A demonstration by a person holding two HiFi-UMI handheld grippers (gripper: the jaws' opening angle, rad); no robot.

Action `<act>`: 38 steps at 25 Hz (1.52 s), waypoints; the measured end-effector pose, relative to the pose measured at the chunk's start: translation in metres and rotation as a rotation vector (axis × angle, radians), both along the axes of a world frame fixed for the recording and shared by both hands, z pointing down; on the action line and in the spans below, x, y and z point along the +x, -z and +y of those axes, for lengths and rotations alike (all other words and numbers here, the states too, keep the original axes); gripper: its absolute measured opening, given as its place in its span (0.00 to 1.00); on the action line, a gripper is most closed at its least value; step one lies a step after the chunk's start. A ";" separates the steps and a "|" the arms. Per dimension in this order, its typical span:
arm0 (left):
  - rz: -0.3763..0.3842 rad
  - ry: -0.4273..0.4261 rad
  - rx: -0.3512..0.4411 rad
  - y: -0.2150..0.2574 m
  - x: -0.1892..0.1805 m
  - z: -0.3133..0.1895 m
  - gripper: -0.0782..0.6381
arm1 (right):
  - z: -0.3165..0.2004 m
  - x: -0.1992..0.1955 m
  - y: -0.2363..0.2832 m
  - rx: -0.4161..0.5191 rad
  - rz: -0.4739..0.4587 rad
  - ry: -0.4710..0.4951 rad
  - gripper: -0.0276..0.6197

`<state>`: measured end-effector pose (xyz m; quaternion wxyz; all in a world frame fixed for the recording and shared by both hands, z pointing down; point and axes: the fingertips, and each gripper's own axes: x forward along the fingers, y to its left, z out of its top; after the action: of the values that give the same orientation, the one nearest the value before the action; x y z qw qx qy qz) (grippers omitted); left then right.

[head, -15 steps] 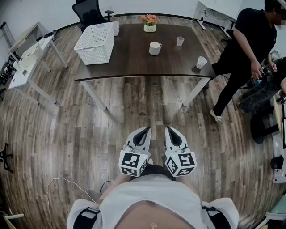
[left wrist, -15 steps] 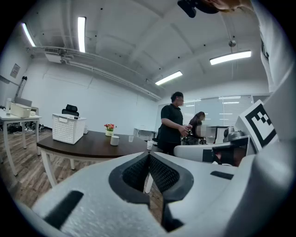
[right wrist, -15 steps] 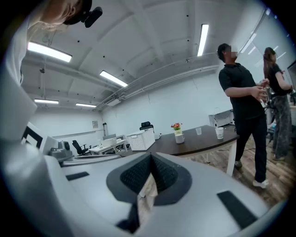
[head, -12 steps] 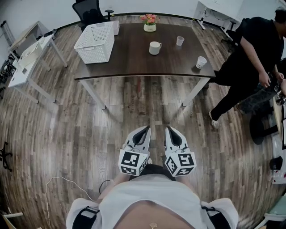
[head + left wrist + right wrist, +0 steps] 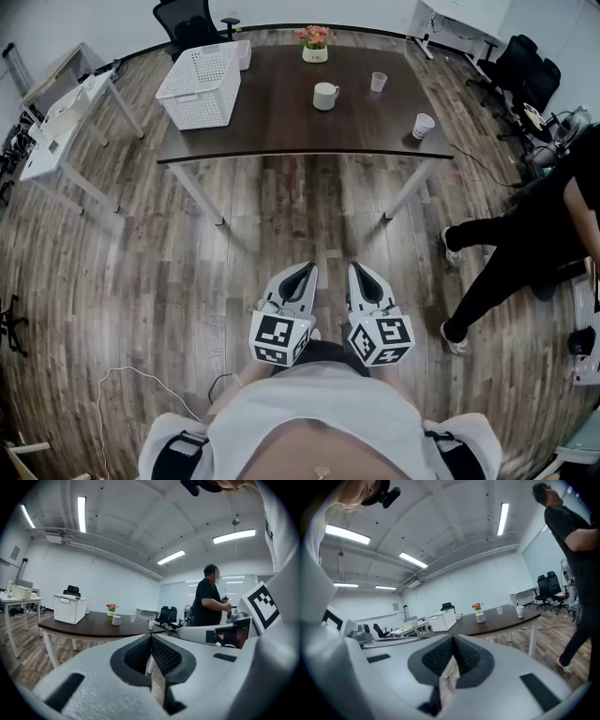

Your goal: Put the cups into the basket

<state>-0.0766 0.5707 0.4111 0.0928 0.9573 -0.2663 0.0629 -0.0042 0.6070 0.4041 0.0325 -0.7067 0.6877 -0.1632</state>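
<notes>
At 12 o'clock from where I stand, well apart from me across the wooden floor [image 5: 141, 281], is the dark bench [image 5: 281, 131]. On its left end, toward 11 o'clock, sits the white basket [image 5: 199, 86]. Three cups stand on the bench outside the basket. A white mug [image 5: 324, 97] is near the middle. A clear plastic cup [image 5: 378, 82] is at 1 o'clock from the mug, and a paper cup [image 5: 423, 126] stands by the near right corner. A pot of flowers [image 5: 314, 47] is at the far edge.

Close in front of me, side by side, both tools point toward the bench. My left hand-held gripper [image 5: 307, 271] has its jaws pressed together on nothing, and my right hand-held gripper [image 5: 354, 271] is closed and empty too. A person in black [image 5: 534, 244] stands at 3 o'clock.
</notes>
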 end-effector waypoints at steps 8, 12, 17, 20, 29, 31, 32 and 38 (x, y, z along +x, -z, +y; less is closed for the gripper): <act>-0.001 0.016 -0.005 0.000 -0.001 -0.001 0.12 | -0.002 0.003 0.003 0.015 -0.015 0.008 0.06; -0.006 0.009 -0.004 -0.003 0.003 0.002 0.12 | 0.001 0.008 -0.002 0.012 -0.027 -0.011 0.06; -0.016 0.007 -0.019 -0.005 0.007 0.004 0.12 | 0.004 0.011 -0.003 0.022 -0.052 0.000 0.06; -0.013 0.014 -0.028 -0.006 0.008 0.002 0.12 | 0.003 0.015 -0.005 0.015 -0.053 -0.006 0.06; -0.013 0.011 -0.050 -0.009 0.024 -0.010 0.12 | -0.005 0.033 -0.002 0.030 -0.072 -0.024 0.06; -0.010 0.010 -0.057 -0.009 0.026 -0.014 0.12 | -0.008 0.036 -0.002 0.031 -0.075 -0.028 0.06; -0.010 0.008 -0.064 -0.011 0.028 -0.015 0.12 | -0.010 0.037 -0.003 0.029 -0.079 -0.028 0.06; -0.010 -0.016 -0.108 -0.020 0.047 -0.035 0.12 | -0.028 0.047 -0.007 0.024 -0.095 -0.035 0.06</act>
<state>-0.0299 0.5358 0.4308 0.1424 0.9528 -0.2551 0.0828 0.0433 0.5791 0.4114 0.0762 -0.7098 0.6747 -0.1877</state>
